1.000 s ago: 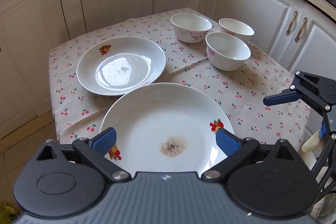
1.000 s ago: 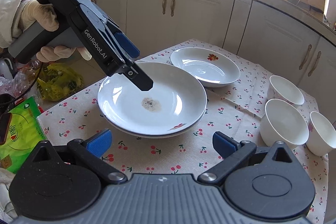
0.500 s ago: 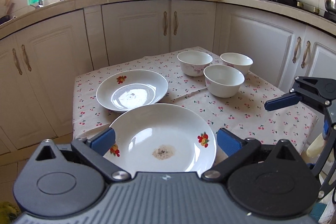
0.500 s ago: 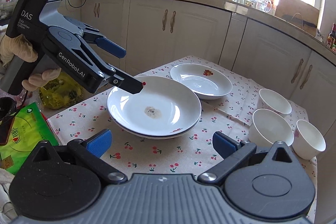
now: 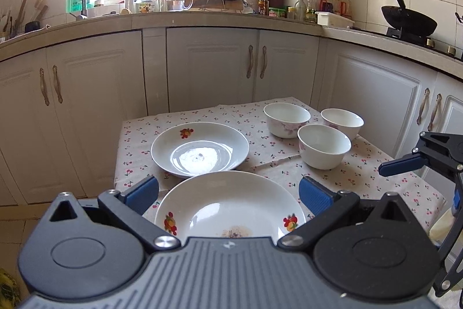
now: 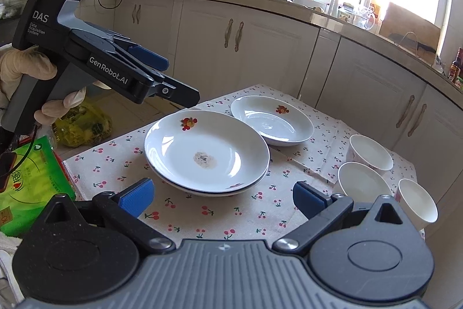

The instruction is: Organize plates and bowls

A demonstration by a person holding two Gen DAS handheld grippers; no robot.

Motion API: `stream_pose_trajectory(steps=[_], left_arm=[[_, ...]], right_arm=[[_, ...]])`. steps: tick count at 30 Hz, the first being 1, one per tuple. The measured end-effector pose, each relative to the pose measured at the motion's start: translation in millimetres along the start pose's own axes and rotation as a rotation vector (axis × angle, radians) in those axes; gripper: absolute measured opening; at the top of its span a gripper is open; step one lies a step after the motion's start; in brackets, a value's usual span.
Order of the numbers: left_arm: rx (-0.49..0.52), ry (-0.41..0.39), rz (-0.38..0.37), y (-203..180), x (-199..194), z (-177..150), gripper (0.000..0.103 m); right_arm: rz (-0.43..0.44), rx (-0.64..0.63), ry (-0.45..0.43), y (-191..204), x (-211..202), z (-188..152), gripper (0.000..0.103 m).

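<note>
A white plate with a food stain [image 5: 231, 207] [image 6: 207, 152] lies stacked on another plate at the table's near edge. A second white fruit-print plate [image 5: 199, 148] [image 6: 272, 119] lies alone behind it. Three white bowls [image 5: 324, 145] [image 6: 361, 178] stand grouped to the right. My left gripper [image 5: 228, 191] is open and empty, held above and short of the stacked plates; it also shows in the right wrist view [image 6: 176, 83]. My right gripper [image 6: 222, 197] is open and empty, near the table's edge; one of its fingers [image 5: 400, 164] shows at the right of the left wrist view.
The small table has a cherry-print cloth [image 6: 231, 216]. White kitchen cabinets [image 5: 211, 71] run behind it under a cluttered counter. A green packet [image 6: 26, 181] and a yellow bag [image 6: 81, 126] lie left of the table.
My left gripper has lifted and tilted up, drawing back from the stacked plates. My right gripper has also pulled back and up a little. The plates and bowls have not moved.
</note>
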State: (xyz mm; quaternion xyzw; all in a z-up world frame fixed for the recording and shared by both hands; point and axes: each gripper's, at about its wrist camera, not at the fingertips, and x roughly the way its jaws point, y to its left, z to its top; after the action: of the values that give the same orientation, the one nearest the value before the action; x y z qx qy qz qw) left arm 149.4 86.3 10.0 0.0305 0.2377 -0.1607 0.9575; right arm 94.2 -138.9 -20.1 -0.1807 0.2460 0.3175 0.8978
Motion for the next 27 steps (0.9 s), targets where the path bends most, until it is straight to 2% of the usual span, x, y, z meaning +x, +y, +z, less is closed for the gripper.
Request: stream_pose_trajectory(steps=[4,8,12,19,27], left_arm=[[-0.002,-0.009,-0.011,13,15,12,0.102],[-0.015,0.014,-0.014,29,40,25,0.103],[-0.035,0.042,-0.052,46,67,38,0.103],[-0.019,0.124,-0.071,64,116,53,0.102],[0.003,0.214,-0.071,86,170,62,0.102]], right_arm=[[-0.011,0.011,0.017,-16,15,10,0.103],[-0.017,0.018,0.026,-35,32,22,0.103],[-0.03,0.015,0.035,-55,50,35,0.103],[-0.042,0.002,0.075,-92,90,51,0.103],[0.009,-0.025,0.145,-124,142,57,0.103]])
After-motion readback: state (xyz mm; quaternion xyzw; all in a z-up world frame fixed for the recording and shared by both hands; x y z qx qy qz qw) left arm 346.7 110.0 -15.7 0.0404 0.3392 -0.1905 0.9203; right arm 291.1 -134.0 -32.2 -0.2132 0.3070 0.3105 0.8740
